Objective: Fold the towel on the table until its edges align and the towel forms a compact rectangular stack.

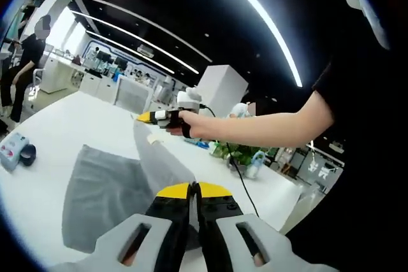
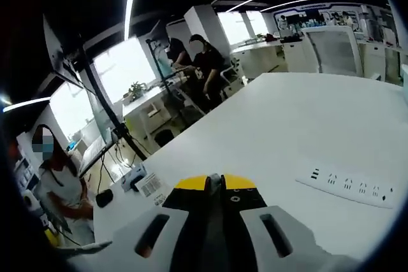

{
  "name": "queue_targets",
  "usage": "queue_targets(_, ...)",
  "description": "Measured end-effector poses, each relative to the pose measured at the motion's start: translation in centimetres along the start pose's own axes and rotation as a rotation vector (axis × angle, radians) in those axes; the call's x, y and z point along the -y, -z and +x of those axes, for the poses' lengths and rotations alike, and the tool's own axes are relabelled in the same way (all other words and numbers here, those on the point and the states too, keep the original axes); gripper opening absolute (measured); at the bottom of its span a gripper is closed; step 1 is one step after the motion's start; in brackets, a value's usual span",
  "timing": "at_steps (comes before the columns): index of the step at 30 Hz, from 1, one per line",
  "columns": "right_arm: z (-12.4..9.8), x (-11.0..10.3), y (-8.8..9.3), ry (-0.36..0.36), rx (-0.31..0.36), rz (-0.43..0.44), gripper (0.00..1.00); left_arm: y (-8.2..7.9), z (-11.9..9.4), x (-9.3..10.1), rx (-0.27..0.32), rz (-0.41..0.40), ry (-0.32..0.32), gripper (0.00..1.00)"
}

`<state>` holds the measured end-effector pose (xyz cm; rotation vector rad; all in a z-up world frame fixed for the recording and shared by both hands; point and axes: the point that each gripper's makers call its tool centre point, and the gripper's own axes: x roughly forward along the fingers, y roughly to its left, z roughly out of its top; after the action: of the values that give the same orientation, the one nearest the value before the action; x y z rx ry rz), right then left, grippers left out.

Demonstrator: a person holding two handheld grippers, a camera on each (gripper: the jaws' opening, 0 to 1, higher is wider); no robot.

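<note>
A grey towel [image 1: 102, 189] lies partly on the white table [image 1: 70, 119]. One edge of it is lifted and stretched between the two grippers. My left gripper [image 1: 194, 189] is shut on the near end of that edge, with grey cloth pinched between its yellow tips. The right gripper [image 1: 155, 118], held in a person's hand, is up and away over the table, and the far corner of the towel hangs from it. In the right gripper view, my right gripper [image 2: 215, 183] is shut with a strip of dark grey towel [image 2: 213, 227] between its jaws.
A small box [image 1: 9, 148] and a dark roll [image 1: 27, 153] sit at the table's left edge. Bottles and a plant [image 1: 245, 157] stand at the far side. A white power strip [image 2: 347, 186] lies on the table [image 2: 268, 132], with a labelled box [image 2: 151, 185] near its edge. People stand beyond.
</note>
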<state>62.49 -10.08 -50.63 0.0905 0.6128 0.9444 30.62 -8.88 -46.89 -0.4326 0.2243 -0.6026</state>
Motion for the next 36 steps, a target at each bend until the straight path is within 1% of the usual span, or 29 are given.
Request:
queue_targets(3,0.7,0.8,-0.4,-0.005,-0.009,-0.002,0.04,0.1,0.0,-0.1,0.010,-0.009,-0.012,0.03)
queue_targets(6,1.3,0.5,-0.4,-0.021,-0.012,0.006,0.04,0.3,-0.1,-0.2,0.007,-0.018,-0.011,0.03)
queue_targets(7,1.5,0.2,-0.1,-0.022,-0.026,-0.016,0.04,0.5,-0.2,-0.2,0.004,-0.024,-0.002,0.03)
queue_targets(9,1.9,0.3,0.5,-0.006,-0.065,-0.110,0.04,0.7,-0.1,-0.3,-0.006,-0.013,-0.001,0.03)
queue_targets(10,2.1,0.3,0.5,-0.009,-0.067,-0.114,0.04,0.7,-0.1,-0.4,-0.013,-0.011,-0.004,0.03)
queue_targets(14,2.8,0.1,0.3,-0.034,-0.053,-0.054,0.04,0.6,0.0,-0.6,-0.020,-0.003,-0.011,0.03)
queue_targets(16,3.3,0.0,0.3,-0.039,-0.053,-0.056,0.04,0.8,0.0,-0.9,-0.028,0.002,-0.022,0.03)
queue_targets(20,3.7,-0.9,0.7,-0.046,-0.061,-0.072,0.04,1.0,-0.1,-1.2,-0.045,-0.003,-0.027,0.03)
queue_targets(25,4.2,-0.4,0.9,-0.055,-0.061,-0.054,0.04,1.1,-0.2,-1.4,-0.045,-0.013,-0.030,0.03)
queue_targets(28,4.5,-0.1,1.0,-0.049,-0.064,-0.042,0.04,0.8,-0.1,-1.5,-0.042,-0.016,-0.029,0.02)
queue_targets(30,4.6,-0.1,1.0,-0.049,-0.066,-0.034,0.04,0.5,0.0,-1.5,-0.044,-0.009,-0.025,0.02)
queue_targets(32,4.5,-0.2,0.8,-0.048,-0.062,-0.045,0.04,0.4,-0.1,-1.4,-0.044,-0.006,-0.020,0.02)
queue_targets(36,4.2,-0.6,0.5,-0.057,-0.050,-0.036,0.04,0.5,-0.2,-1.4,-0.048,-0.004,-0.023,0.02)
